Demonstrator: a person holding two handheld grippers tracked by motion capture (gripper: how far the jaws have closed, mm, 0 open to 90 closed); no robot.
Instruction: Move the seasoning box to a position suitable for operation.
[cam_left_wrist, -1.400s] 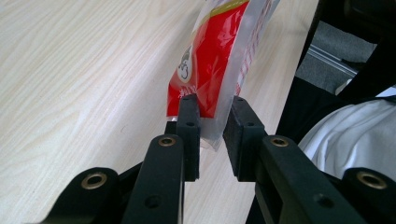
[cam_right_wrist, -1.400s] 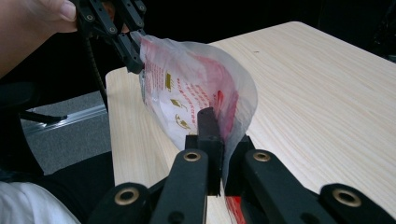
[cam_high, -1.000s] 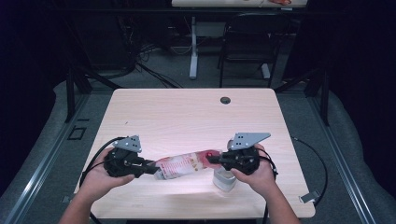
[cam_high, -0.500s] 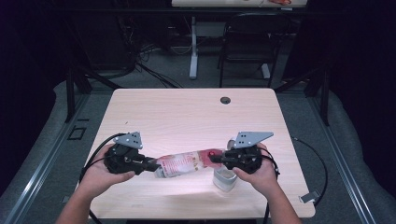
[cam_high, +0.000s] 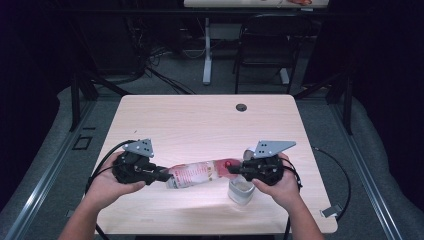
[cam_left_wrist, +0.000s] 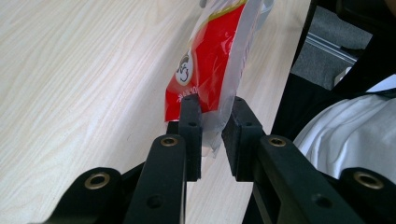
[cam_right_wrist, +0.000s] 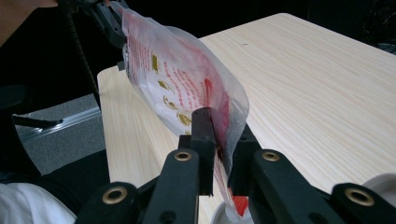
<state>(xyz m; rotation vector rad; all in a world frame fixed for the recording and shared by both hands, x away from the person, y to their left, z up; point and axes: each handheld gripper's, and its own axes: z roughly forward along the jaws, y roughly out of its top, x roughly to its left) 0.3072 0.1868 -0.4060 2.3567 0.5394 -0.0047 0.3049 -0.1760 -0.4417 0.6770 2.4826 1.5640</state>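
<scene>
Pale wood table, dark room. Snack bag at 6 o'clock, stretched above table. Left tool clamps one end; right tool, jaws just easing apart, pinches other end. Plastic cup beneath.

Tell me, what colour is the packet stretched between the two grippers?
The packet is red and clear plastic with printing, best seen in the left gripper view.

Left gripper with its two black jaws pinching the near edge of a red and clear plastic packet, held above the pale wooden table; white cloth at right.
</scene>
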